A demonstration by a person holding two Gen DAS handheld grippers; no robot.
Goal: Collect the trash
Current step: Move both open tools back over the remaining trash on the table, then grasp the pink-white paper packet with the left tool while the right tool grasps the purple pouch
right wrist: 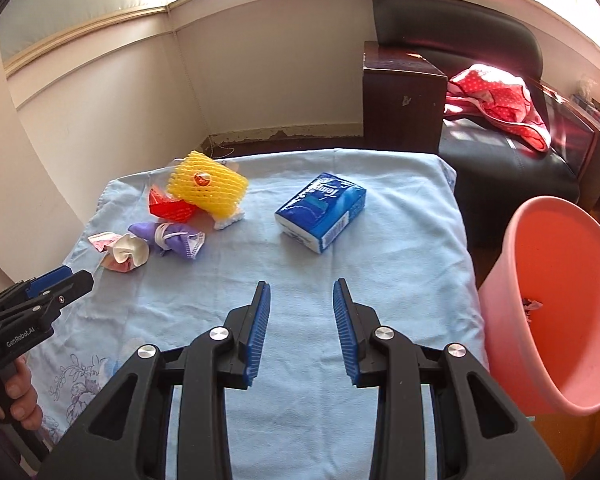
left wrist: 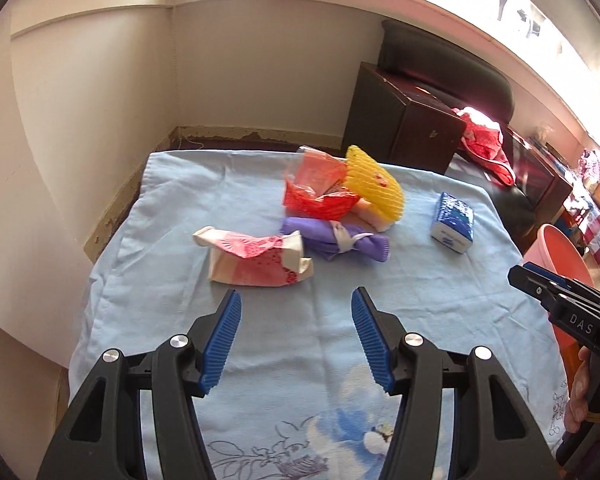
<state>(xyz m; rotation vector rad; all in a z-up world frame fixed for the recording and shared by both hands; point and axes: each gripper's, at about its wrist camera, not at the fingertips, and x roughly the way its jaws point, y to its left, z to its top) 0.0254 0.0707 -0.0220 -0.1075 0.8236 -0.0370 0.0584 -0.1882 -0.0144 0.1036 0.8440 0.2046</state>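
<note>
On the light blue cloth [left wrist: 260, 320] lie a crumpled pink-and-white wrapper [left wrist: 256, 258], a rolled purple cloth [left wrist: 334, 240], a red plastic bag [left wrist: 318, 188] and a yellow foam net [left wrist: 374, 184]. They also show in the right wrist view: wrapper [right wrist: 120, 254], purple cloth [right wrist: 168, 236], red bag [right wrist: 168, 208], net [right wrist: 208, 188]. My left gripper [left wrist: 296, 300] is open and empty, just short of the wrapper. My right gripper [right wrist: 300, 288] is open and empty, short of a blue tissue pack [right wrist: 322, 212]. A pink bin [right wrist: 560, 312] stands at the right.
The tissue pack [left wrist: 452, 220] lies at the cloth's right side. A dark wooden cabinet [left wrist: 404, 120] and a black sofa [right wrist: 500, 160] with a red dotted garment [right wrist: 500, 100] stand behind. The wall closes the left side. The bin [left wrist: 556, 248] holds some scraps.
</note>
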